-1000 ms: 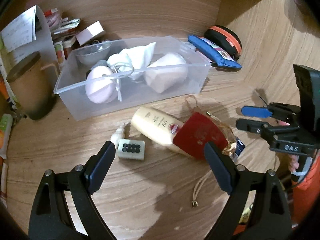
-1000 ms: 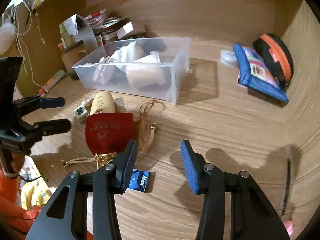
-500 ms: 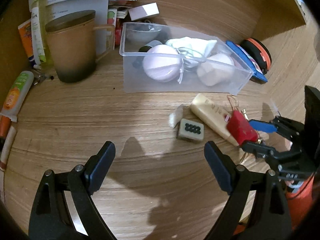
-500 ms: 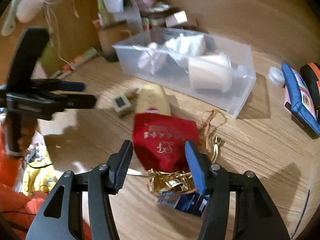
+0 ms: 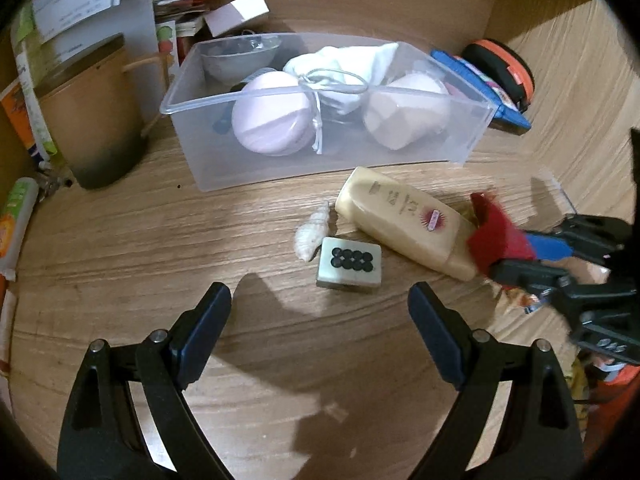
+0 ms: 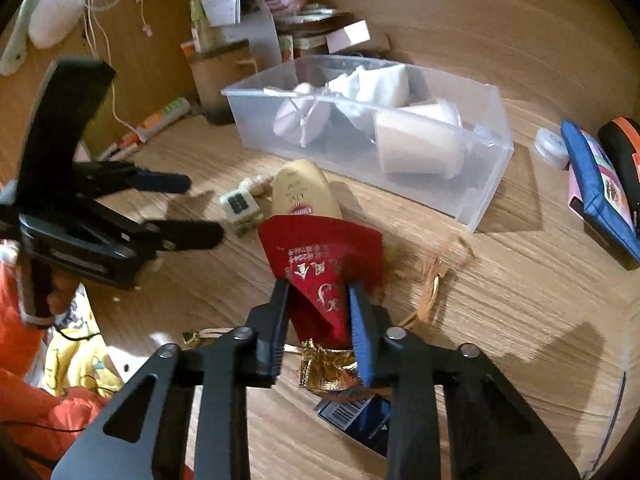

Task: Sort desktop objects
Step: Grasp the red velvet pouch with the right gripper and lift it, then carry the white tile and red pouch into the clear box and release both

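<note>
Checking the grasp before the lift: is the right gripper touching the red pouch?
Touching. In the right wrist view the right gripper has its jaws clamped on the red pouch, both pads pressing the fabric with no gap.

Little legible text on the bench

Gold characters are printed on the red pouch (image 6: 320,276) but cannot be read. Eight black dots are shown on the tile (image 5: 349,267). A barcode is carried by the blue packet (image 6: 352,414); the cream bottle's (image 5: 404,228) print stays illegible.

desk: wood-grain top (image 5: 120,248) | walls: wood panels (image 6: 500,8) | light: warm, hard shadows
</note>
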